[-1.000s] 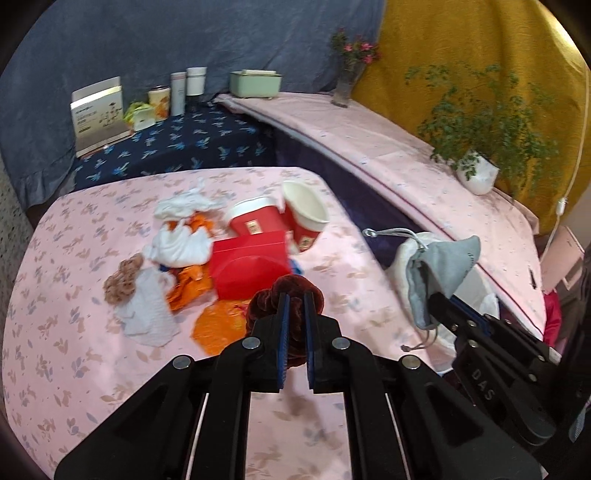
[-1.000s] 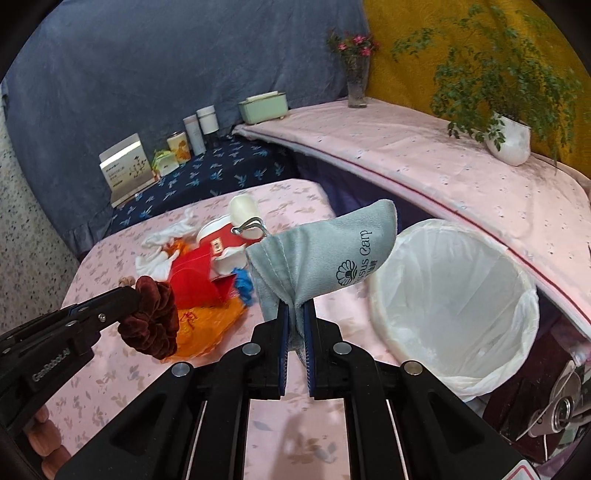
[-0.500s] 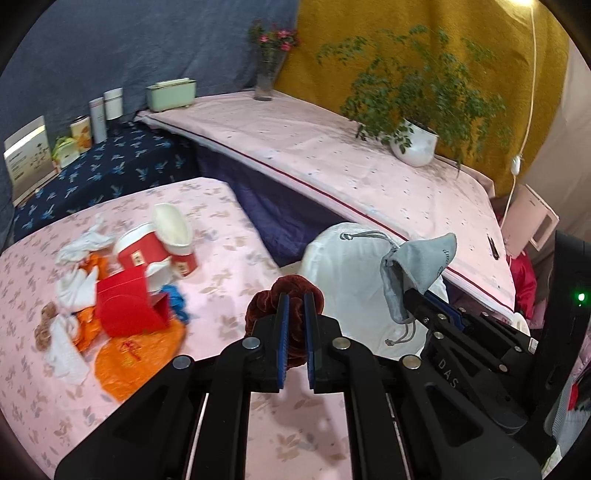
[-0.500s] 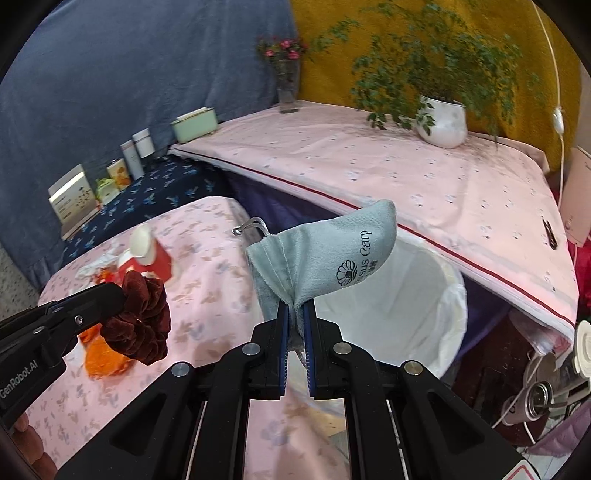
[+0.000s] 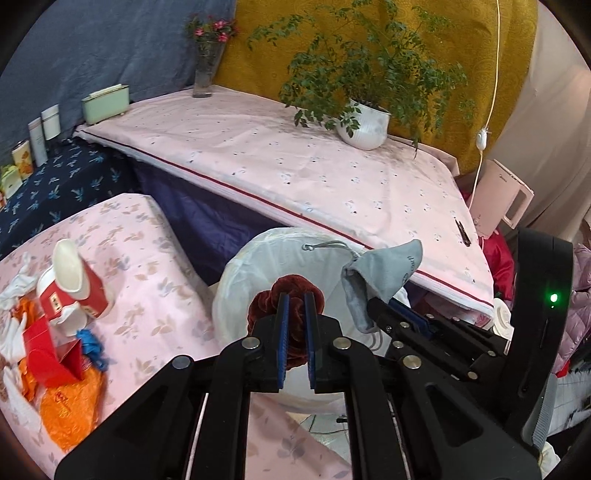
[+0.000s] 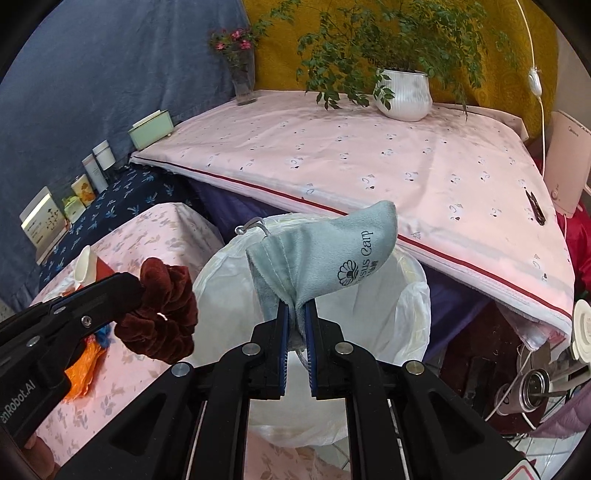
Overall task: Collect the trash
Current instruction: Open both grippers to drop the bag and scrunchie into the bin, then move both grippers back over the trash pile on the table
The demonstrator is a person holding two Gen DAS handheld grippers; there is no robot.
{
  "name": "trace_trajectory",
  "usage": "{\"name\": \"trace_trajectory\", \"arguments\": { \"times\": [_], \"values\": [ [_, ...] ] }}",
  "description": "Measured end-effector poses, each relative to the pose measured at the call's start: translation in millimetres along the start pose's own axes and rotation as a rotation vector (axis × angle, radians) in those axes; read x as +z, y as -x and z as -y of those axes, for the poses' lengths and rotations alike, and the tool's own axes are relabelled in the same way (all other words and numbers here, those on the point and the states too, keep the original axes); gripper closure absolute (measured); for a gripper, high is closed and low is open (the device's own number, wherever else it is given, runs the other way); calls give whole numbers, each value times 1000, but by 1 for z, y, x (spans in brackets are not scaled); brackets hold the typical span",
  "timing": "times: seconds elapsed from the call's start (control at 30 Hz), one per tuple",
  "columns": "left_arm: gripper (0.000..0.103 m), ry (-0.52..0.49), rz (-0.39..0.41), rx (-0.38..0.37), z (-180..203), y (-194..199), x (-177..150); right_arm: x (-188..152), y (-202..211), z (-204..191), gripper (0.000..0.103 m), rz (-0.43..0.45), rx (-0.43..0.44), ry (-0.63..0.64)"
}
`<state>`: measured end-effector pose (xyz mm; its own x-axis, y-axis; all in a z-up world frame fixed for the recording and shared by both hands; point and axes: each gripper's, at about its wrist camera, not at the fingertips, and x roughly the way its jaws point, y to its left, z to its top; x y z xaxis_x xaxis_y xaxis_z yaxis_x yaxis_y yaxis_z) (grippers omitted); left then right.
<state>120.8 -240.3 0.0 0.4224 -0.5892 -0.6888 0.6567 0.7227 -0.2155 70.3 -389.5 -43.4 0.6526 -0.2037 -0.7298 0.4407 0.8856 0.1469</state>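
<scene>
Both grippers swung over bin (image 6: 406, 306), left gripper (image 5: 294, 295) pinching scrunchie (image 5: 266, 306), right gripper (image 6: 296, 306) pinching pouch (image 6: 332, 258), bin interior hidden.

A blue-grey cloth (image 5: 103, 55) covers the rear wall on the left and a mustard-yellow cloth (image 5: 424, 33) covers it on the right. In front of these stands a long surface under a pale pink sheet with a dark red stripe (image 6: 369, 147), carrying a glass vase of pink flowers (image 6: 242, 70), a white pot with a green plant (image 6: 404, 94) and a mint-green box (image 6: 152, 128). A lower ledge in navy floral fabric (image 5: 55, 184) holds several small containers, and a white cord with an inline switch (image 5: 482, 138) hangs at the right.
</scene>
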Motion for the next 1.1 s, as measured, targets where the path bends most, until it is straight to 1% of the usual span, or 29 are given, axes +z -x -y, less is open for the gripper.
{"name": "trace_trajectory", "arguments": {
  "times": [0.03, 0.07, 0.1, 0.13, 0.17, 0.2, 0.27, 0.37, 0.43, 0.63, 0.8, 0.93, 1.1],
  "values": [
    [92, 6, -10, -6, 0, -3, 1, 2, 0, 2, 87, 6, -10, -2],
    [84, 16, -20, -9, -1, -7, 2, 4, 0, 3, 84, 10, -18, -4],
    [77, 25, -26, -6, -2, -9, 3, 4, 1, 5, 76, 14, -21, -7],
    [62, 34, -26, -2, -3, -9, 3, 5, 2, 6, 69, 21, -29, -11],
    [52, 42, -18, 7, -5, -9, 3, 6, 4, 6, 67, 27, -37, -11],
    [48, 48, -8, 15, -6, -6, 2, 6, 6, 6, 64, 34, -42, -10],
    [45, 51, 1, 25, -9, -4, 2, 7, 10, 7, 62, 41, -46, -11],
    [45, 66, -2, 48, -17, -1, 0, 7, 15, 7, 59, 49, -42, -19],
    [45, 82, -4, 66, -24, 2, -3, 6, 20, 5, 54, 55, -37, -20],
    [43, 131, 13, 141, -48, 19, -17, 1, 33, -13, 44, 77, -33, 23],
    [38, 193, 40, 192, -72, 41, -31, -4, 45, -33, 39, 89, -10, 53],
    [33, 238, 55, 240, -92, 58, -44, -9, 52, -54, 37, 93, 14, 91],
    [32, 309, 49, 293, -124, 78, -62, -19, 57, -85, 36, 83, 51, 141]
  ]
}}
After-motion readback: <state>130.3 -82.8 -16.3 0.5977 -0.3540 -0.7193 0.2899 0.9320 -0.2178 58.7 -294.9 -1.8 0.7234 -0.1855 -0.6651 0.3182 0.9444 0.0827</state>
